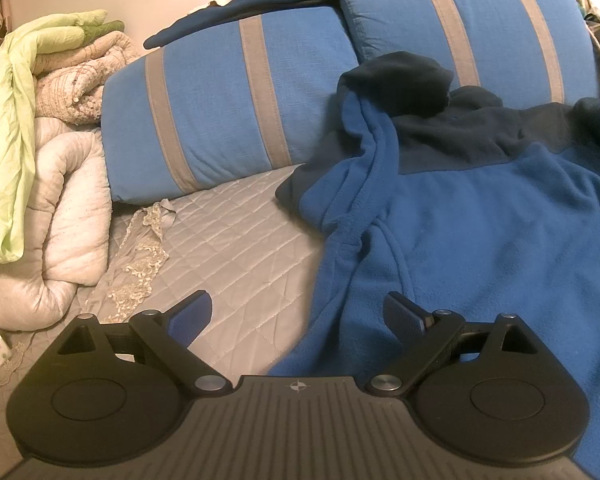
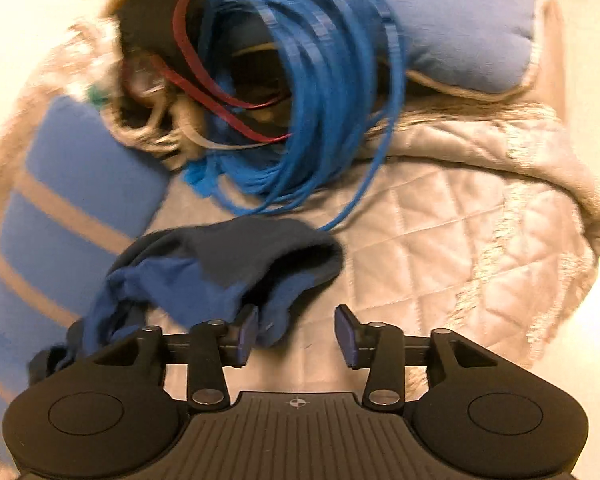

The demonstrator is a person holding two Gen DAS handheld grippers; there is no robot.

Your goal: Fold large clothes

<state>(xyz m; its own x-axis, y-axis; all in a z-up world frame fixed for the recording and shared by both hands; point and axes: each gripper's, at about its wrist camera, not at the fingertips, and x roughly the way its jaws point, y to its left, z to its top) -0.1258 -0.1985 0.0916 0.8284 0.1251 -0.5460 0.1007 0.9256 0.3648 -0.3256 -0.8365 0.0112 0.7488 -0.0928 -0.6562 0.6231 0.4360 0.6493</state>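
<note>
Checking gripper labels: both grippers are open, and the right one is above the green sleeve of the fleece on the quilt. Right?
Not quite: the sleeve is blue with a dark cuff, as the right wrist view shows. Both the left gripper and right gripper are open.

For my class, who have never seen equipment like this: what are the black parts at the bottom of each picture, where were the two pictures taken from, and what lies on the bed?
Each black part is a hand-held gripper; a camera on it looks forward along its two fingers. One picture looks from the left gripper, open above a blue fleece jacket spread on a grey quilted bedcover, with striped blue pillows behind. The other looks from the right gripper, also open and holding nothing, beside the jacket's sleeve. A coil of blue cord lies further back.
</note>
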